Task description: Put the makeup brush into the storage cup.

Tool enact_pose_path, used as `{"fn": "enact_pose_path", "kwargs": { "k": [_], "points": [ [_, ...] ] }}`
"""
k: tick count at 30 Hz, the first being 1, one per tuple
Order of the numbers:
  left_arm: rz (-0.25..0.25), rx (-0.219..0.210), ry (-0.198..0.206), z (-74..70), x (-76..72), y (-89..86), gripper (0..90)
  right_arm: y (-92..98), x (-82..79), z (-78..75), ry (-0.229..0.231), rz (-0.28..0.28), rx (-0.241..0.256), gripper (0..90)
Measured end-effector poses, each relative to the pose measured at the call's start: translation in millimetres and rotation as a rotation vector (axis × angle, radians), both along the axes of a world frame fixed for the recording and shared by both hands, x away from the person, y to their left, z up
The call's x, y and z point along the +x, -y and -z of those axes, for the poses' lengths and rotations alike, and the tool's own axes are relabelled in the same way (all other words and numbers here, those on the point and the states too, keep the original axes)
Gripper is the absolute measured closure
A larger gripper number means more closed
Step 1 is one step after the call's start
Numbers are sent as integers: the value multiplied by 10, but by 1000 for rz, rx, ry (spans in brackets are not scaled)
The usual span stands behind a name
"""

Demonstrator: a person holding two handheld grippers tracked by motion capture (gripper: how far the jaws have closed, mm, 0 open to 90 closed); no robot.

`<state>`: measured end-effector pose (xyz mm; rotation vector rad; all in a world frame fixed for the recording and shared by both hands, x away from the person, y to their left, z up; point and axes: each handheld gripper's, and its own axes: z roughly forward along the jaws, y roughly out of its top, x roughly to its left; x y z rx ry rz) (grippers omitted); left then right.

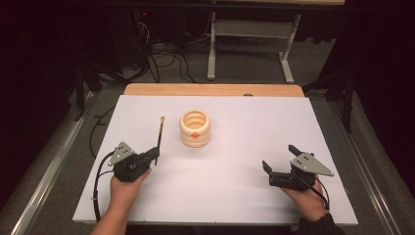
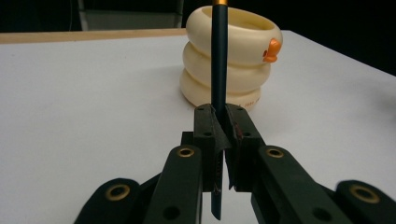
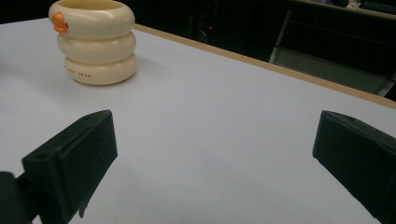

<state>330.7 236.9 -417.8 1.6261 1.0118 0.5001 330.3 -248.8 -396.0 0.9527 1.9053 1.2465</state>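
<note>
From above, the left gripper (image 1: 154, 155) clamps a thin brush (image 1: 160, 133) near the cream ringed holder (image 1: 195, 128), likely bound for it. Its own view shows the brush (image 2: 218, 56) pinched upright. The right gripper (image 3: 215, 158) waits, jaws wide apart.

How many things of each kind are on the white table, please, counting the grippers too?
Grippers: 2, the left gripper and the right gripper
Brushes: 1, the brush
Holders: 1, the cream holder
Total: 4
</note>
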Motion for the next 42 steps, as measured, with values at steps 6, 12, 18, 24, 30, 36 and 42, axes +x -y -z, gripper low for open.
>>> {"fn": "enact_pose_path", "kwargs": {
  "k": [6,12,18,24,30,36,42],
  "points": [
    [5,-2,21,-17,-16,14,843,-8,-9,0,-1,1,-2,10],
    [29,2,25,-36,-8,55,843,-12,-6,2,0,-3,-6,10],
    [73,16,37,-117,22,212,843,-17,1,8,4,-5,-10,10],
    [104,32,62,-211,47,364,843,-22,-2,12,-1,-6,-6,10],
    [126,32,70,-238,79,495,843,-18,-4,9,4,-8,-3,10],
    [154,36,76,-259,118,625,843,-22,-5,10,7,1,-5,10],
    [181,36,81,-271,146,751,844,-24,-3,14,7,0,-4,10]
  ]
}}
